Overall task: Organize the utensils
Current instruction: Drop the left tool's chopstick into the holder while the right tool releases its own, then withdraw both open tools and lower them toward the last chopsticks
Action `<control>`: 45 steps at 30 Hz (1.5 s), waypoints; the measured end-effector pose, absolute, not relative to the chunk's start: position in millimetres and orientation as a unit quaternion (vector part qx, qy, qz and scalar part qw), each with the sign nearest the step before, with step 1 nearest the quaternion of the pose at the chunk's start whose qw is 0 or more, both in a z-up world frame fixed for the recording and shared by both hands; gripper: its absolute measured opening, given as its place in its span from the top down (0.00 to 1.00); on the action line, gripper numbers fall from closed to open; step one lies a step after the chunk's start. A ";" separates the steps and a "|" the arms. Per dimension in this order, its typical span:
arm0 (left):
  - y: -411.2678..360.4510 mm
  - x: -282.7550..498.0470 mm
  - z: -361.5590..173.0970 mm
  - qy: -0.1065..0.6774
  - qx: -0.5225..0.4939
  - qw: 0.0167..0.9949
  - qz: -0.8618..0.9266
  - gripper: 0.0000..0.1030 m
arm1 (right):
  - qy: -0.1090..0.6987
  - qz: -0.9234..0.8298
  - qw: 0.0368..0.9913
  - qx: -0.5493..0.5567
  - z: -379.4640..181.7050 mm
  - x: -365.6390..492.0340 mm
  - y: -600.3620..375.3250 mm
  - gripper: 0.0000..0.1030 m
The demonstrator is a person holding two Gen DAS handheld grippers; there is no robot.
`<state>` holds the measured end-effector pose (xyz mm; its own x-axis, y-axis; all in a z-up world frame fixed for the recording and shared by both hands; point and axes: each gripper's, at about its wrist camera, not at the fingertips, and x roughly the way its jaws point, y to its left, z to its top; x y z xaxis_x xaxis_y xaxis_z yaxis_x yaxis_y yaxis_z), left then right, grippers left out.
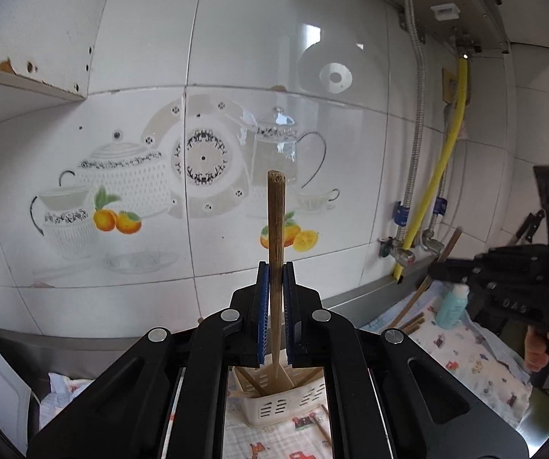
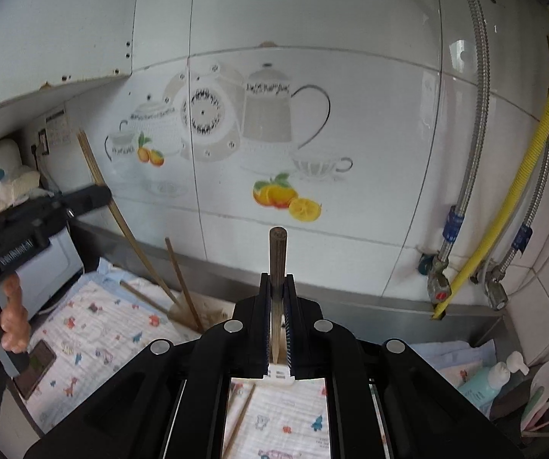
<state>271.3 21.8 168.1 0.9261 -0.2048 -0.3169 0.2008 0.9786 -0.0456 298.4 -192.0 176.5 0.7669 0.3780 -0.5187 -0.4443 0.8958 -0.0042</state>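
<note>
Your left hand-held gripper (image 1: 275,287) pinches a chopstick (image 1: 276,229) upright at mid-length, its lower tip just above the slotted caddy (image 1: 274,405) directly beneath the jaws. Your right hand-held gripper (image 2: 276,302) pinches a second chopstick (image 2: 277,264) the same way, over the patterned cloth (image 2: 94,336) on the bench; more chopsticks (image 2: 182,283) lean against the wall ahead and to its left. Judged light, stiff and smooth, each stick may pivot or slip; hold near the middle, squarely between the pads.
</note>
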 end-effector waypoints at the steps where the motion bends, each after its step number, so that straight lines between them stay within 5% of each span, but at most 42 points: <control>1: 21.9 275.8 164.7 0.166 -0.005 0.981 -0.098 0.95 | 0.257 0.217 0.940 -0.059 178.5 300.8 -192.2 0.94; 27: 25.6 318.2 100.0 0.248 -0.016 0.964 -0.092 0.91 | 0.321 0.212 0.922 -0.045 107.0 340.3 -183.0 0.92; 32: 23.9 305.7 109.0 0.233 -0.009 0.968 -0.092 0.90 | 0.307 0.206 0.928 -0.042 112.5 329.1 -189.9 0.81; 35: 23.2 291.6 117.3 0.215 -0.006 0.973 -0.088 0.64 | 0.293 0.204 0.933 -0.041 119.2 314.1 -195.9 0.73; 45: 27.8 232.1 118.2 0.190 -0.011 0.978 -0.081 0.50 | 0.282 0.207 0.935 -0.054 96.0 238.6 -203.0 0.71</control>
